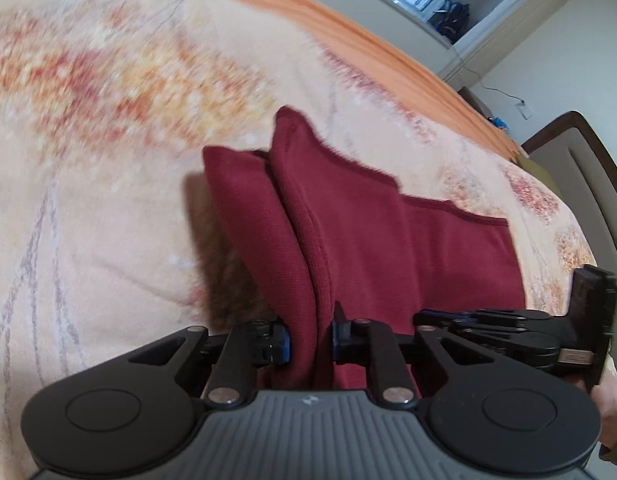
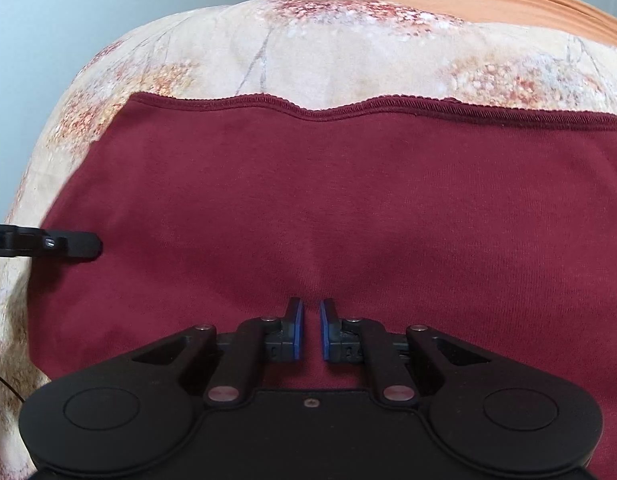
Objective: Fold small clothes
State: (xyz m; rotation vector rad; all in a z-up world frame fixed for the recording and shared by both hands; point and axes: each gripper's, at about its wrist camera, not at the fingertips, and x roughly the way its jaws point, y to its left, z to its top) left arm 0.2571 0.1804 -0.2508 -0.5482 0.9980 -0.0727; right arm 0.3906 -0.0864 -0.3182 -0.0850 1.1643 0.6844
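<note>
A dark red knit garment [image 2: 328, 200] lies on a floral bedspread [image 2: 328, 56]. In the left wrist view my left gripper [image 1: 310, 342] is shut on a raised, bunched fold of the garment [image 1: 308, 220], lifted off the bed. In the right wrist view my right gripper [image 2: 311, 326] sits low over the garment's near part, its blue pads a narrow gap apart with red fabric showing between them; whether it pinches the cloth is unclear. The left gripper's finger tip [image 2: 76, 245] shows at the garment's left edge. The right gripper's body [image 1: 548, 336] shows at the right of the left view.
The bedspread [image 1: 108, 160] extends far left and beyond the garment. An orange sheet [image 1: 348, 40] borders the bed's far side. A wooden headboard [image 1: 580, 152] stands at right. A window and shelf with a dark bag [image 1: 448, 16] are in the background.
</note>
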